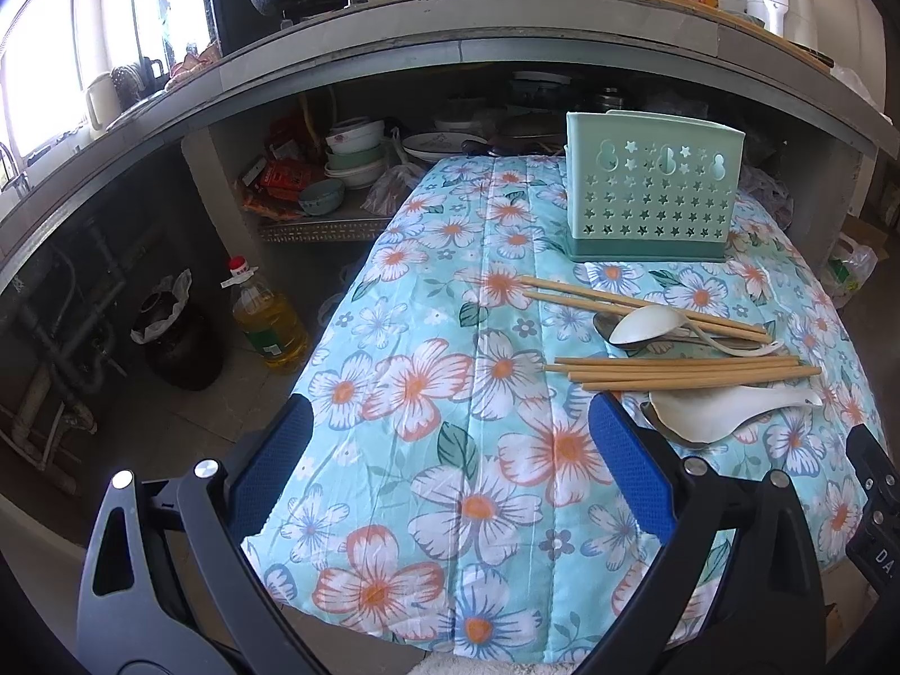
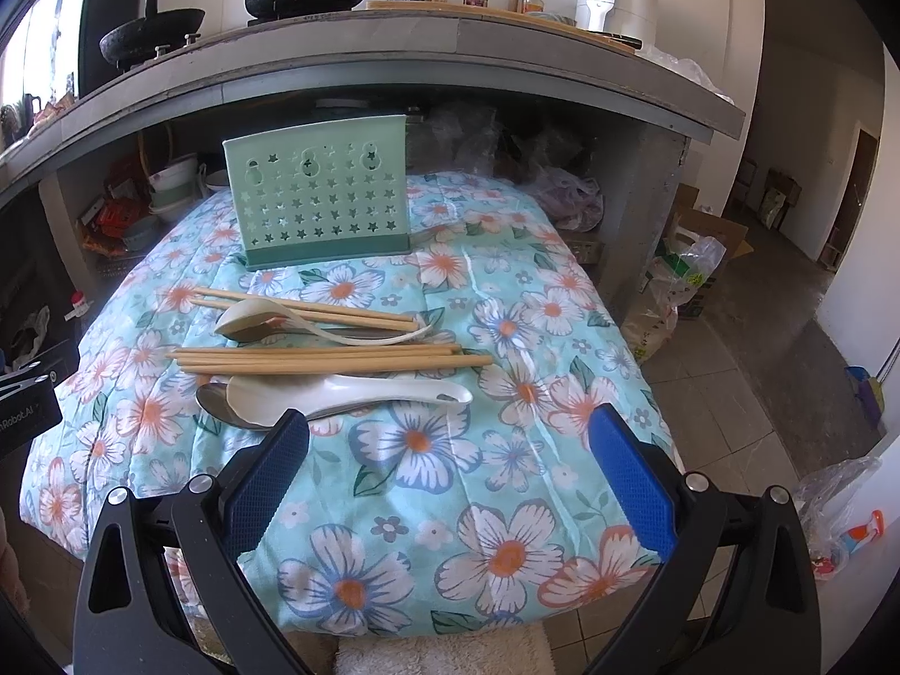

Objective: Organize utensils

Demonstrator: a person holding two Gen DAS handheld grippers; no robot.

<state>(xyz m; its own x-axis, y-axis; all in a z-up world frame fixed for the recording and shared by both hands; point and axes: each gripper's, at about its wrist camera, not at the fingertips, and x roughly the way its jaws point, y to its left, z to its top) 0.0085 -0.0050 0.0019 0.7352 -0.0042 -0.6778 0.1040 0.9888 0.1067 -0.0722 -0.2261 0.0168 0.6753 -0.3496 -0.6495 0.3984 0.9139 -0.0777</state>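
A quilted floral cloth (image 2: 506,292), pale blue with orange-centred white blooms and stitched seams, is covering the rounded table. Near its far edge a mint-green plastic holder (image 2: 320,197) is standing upright, a flat-faced box punched with rows of small star cut-outs above a darker green base. In front of it the utensils are lying loose on the cloth in a stack of rows: a pair of slim tan wooden chopsticks (image 2: 304,306), then a glossy white ceramic spoon (image 2: 253,318) with a curved handle resting over a metal spoon, then a bundle of chopsticks (image 2: 332,361) lying side by side, then a larger white ceramic spoon (image 2: 337,391) nested over a shiny metal spoon (image 2: 216,402).

The right gripper (image 2: 450,484) is hovering just short of that nearest spoon, its jaws spread wide and grasping nothing, blue textured pads facing inward. The left gripper (image 1: 450,478) is hanging over bare cloth, left of the utensils, its jaws likewise released and empty.
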